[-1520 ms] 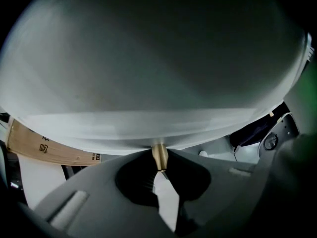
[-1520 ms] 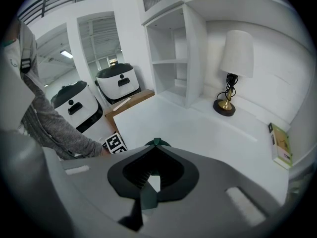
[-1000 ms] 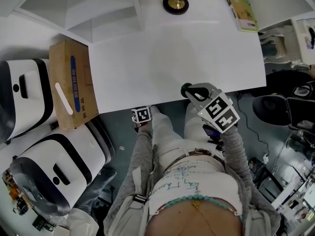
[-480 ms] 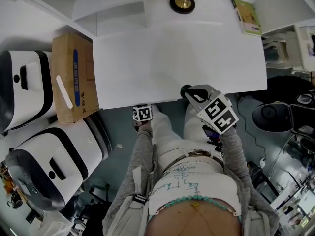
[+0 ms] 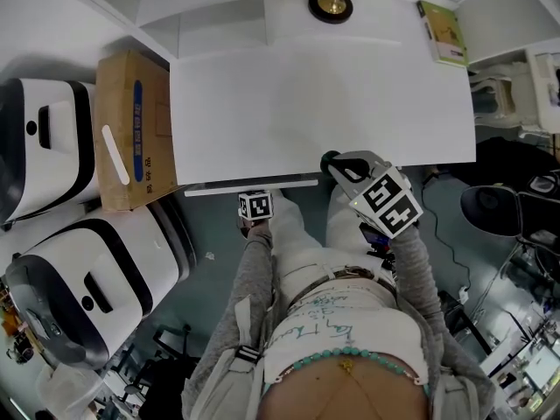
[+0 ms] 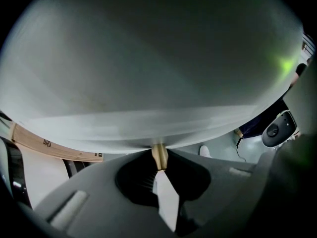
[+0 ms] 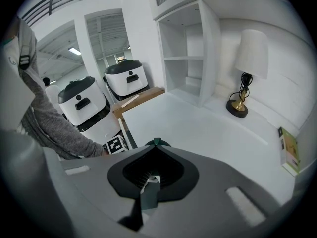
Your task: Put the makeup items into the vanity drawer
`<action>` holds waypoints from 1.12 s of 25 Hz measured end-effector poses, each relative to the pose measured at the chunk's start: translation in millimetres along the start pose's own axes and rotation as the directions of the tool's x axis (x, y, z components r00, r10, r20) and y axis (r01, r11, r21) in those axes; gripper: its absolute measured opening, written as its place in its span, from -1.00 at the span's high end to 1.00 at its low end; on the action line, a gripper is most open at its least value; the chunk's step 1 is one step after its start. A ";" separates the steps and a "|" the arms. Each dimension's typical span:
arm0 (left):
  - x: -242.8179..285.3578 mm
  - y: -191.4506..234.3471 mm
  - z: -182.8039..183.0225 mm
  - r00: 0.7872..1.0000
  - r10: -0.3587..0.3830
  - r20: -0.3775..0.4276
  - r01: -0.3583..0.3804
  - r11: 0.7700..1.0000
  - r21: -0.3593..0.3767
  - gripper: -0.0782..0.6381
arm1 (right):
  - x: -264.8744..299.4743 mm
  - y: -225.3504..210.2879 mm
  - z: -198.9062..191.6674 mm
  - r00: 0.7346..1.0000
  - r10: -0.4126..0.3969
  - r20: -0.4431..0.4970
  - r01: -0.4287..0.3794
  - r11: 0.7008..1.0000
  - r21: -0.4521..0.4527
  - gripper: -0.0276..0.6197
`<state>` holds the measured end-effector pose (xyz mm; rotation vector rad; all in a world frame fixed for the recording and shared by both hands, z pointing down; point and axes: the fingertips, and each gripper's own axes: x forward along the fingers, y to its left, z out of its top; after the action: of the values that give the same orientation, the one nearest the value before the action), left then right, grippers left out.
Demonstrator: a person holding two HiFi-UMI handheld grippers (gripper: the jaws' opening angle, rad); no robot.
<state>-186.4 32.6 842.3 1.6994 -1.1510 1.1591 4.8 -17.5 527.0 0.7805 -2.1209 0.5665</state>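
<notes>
left claw (image 6: 159,175) is pinched shut on the small brass knob (image 6: 159,155) of the vanity drawer (image 5: 254,185), which shows as a thin strip just out from under the white bench (image 5: 324,103). right claw (image 7: 151,180) is closed on a small dark green item (image 7: 156,143) at its tip, over the bench's front edge.

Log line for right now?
left gripper: shut on brass knob | right gripper: shut, empty, over desk edge | drawer: slightly open
</notes>
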 end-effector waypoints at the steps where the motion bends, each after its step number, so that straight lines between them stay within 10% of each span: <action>1: -0.5 -0.3 -1.8 1.000 0.001 0.000 -0.001 1.000 0.000 0.69 | 0.2 1.0 -0.5 1.000 0.002 0.000 -0.002 1.000 -0.001 0.82; 28: -13.3 -10.0 -41.1 1.000 0.019 -0.006 -0.019 1.000 -0.021 0.69 | 8.5 25.2 -4.1 0.998 0.064 -0.013 -0.064 0.997 -0.051 0.82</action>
<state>-190.0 76.8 840.7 1.6715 -1.1747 1.1587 -14.6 0.0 532.9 0.6811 -2.1476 0.5463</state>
